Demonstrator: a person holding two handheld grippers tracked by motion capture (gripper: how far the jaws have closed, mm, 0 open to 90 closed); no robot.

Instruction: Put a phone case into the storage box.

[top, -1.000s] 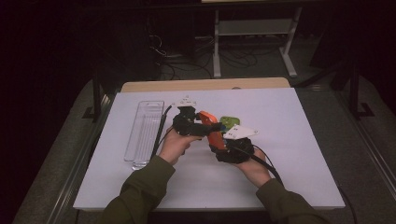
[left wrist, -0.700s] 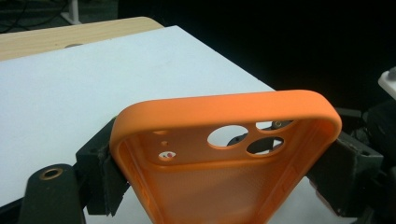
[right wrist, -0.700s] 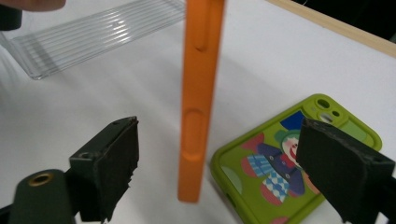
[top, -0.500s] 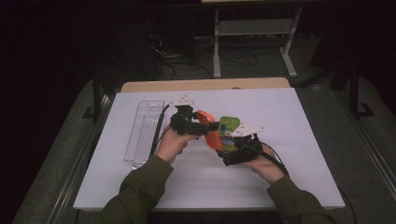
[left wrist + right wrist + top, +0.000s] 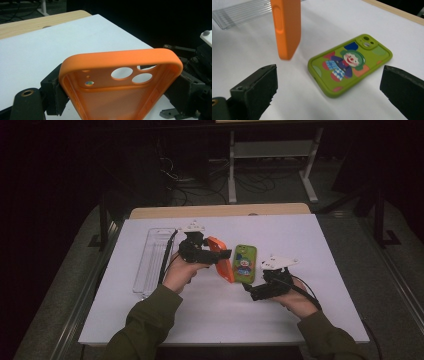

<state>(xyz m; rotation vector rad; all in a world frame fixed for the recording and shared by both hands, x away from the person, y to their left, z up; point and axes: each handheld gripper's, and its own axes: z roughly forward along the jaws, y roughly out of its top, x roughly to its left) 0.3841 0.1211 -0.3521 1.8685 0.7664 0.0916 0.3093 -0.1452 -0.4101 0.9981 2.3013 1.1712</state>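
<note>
- Black jaws of the right gripper [image 5: 248,293] stand wide apart and grasp nothing; the unit sits at roughly 5 o'clock on the white table [image 5: 325,250], held in the person's right hand [image 5: 300,301].
- In the right gripper view, the green phone case [image 5: 350,63] lies flat on the table between and beyond the two jaws, clown print and camera cut-outs facing up.
- From above, the green phone case lies near table centre, at 12 o'clock from the right gripper and apart from it.
- Left gripper [image 5: 223,256] is clenched on the orange phone case [image 5: 223,264], raised off the table just at 9 o'clock of the green case.
- Left gripper view: both jaws press the outer side walls of the orange case, hollow inside facing the camera.
- Clear ribbed tray [image 5: 152,260] lies at 9 o'clock, beyond the left hand [image 5: 179,274].
</note>
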